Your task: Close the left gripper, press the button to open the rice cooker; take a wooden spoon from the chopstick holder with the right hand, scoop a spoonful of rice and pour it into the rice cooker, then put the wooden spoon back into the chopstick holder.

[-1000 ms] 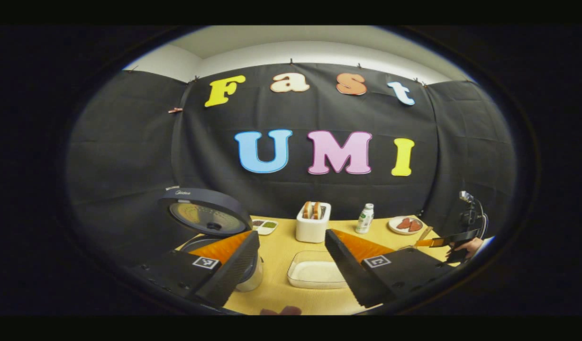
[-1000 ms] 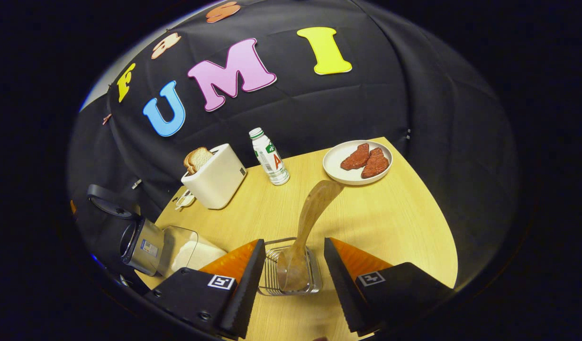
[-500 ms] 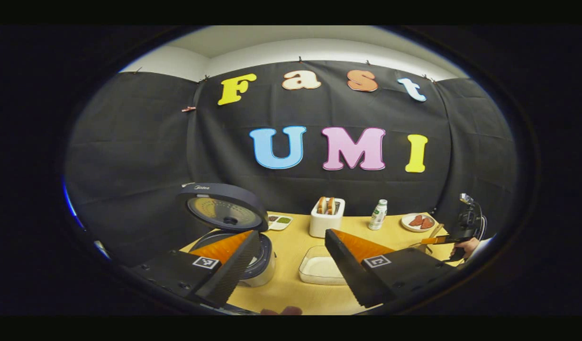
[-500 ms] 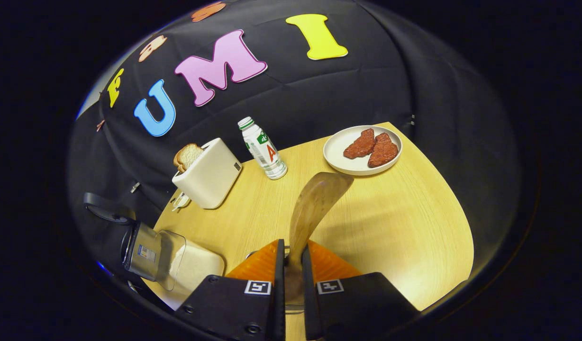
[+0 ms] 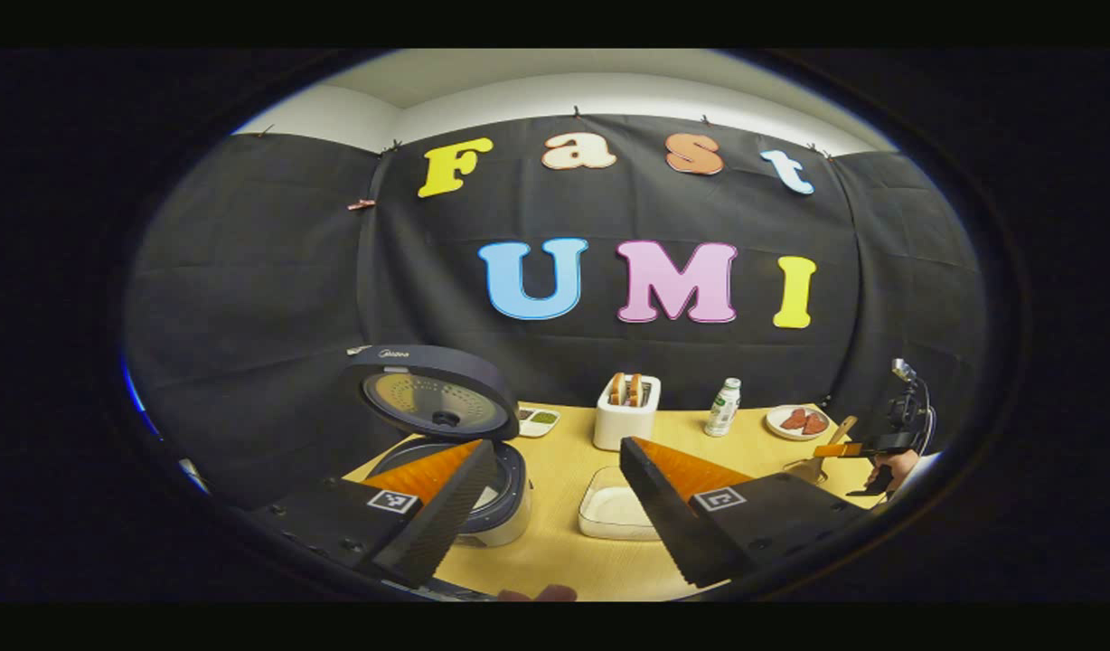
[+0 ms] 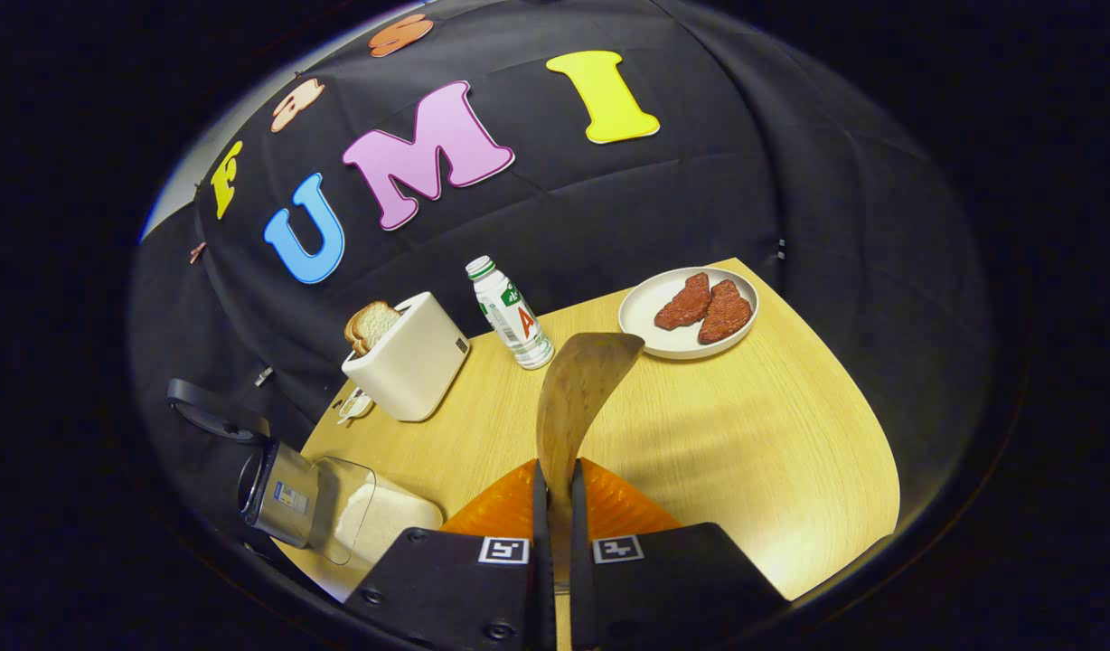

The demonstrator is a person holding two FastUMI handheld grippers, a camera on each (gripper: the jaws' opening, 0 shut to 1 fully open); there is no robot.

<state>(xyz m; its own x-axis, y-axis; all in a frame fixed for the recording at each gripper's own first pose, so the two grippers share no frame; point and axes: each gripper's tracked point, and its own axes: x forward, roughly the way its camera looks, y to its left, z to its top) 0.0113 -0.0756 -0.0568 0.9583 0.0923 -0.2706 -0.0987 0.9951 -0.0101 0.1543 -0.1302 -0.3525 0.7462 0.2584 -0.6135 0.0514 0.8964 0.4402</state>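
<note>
Wooden spoon (image 6: pixel 578 398): smooth, matt, grain faint along the blade. Table (image 6: pixel 745 452) pale wood-grain, satin sheen near the edge. Rice cooker (image 6: pixel 279 484) shows a brushed-metal band; its lid (image 5: pixel 437 393) dark, matt plastic. Clear glossy plastic box (image 5: pixel 614 511). Toaster (image 6: pixel 410 362) smooth cream plastic. Plate (image 6: pixel 641 316) glazed white.

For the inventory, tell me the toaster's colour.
The toaster is white, with bread slices in its slots; it shows best in the right gripper view.
</note>
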